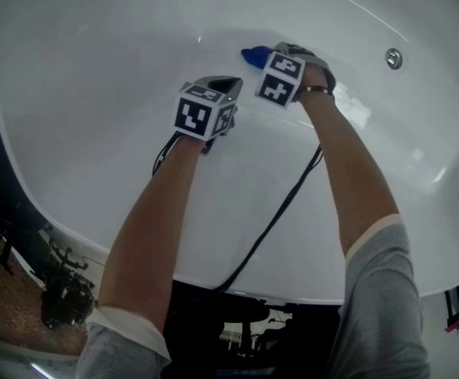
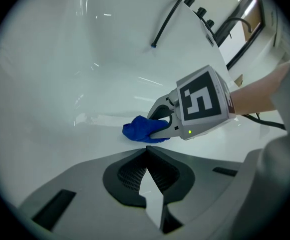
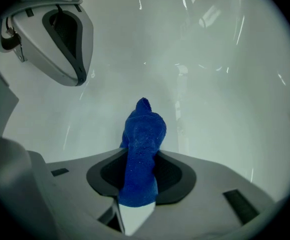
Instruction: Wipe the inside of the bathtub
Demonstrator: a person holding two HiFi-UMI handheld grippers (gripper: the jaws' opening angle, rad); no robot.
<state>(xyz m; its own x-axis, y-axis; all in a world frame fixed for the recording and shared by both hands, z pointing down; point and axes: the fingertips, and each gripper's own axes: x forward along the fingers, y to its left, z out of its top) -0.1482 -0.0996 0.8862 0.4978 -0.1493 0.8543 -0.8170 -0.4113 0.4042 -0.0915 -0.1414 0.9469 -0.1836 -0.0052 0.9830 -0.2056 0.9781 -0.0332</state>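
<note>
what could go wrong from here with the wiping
1. Only a small bunch of the cloth sticks out past the right gripper, so its hard jaw tips may scrape the tub.
2. The cable trails across the tub wall and could snag or drag over wiped areas.

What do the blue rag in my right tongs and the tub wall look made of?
Blue rag: soft fabric, probably microfibre or terry; matte, fine nubby pile, bunched where clamped.
Tub wall: hard, glossy white, likely acrylic or enamel, can't tell which; sharp light streaks reflect off it.
</note>
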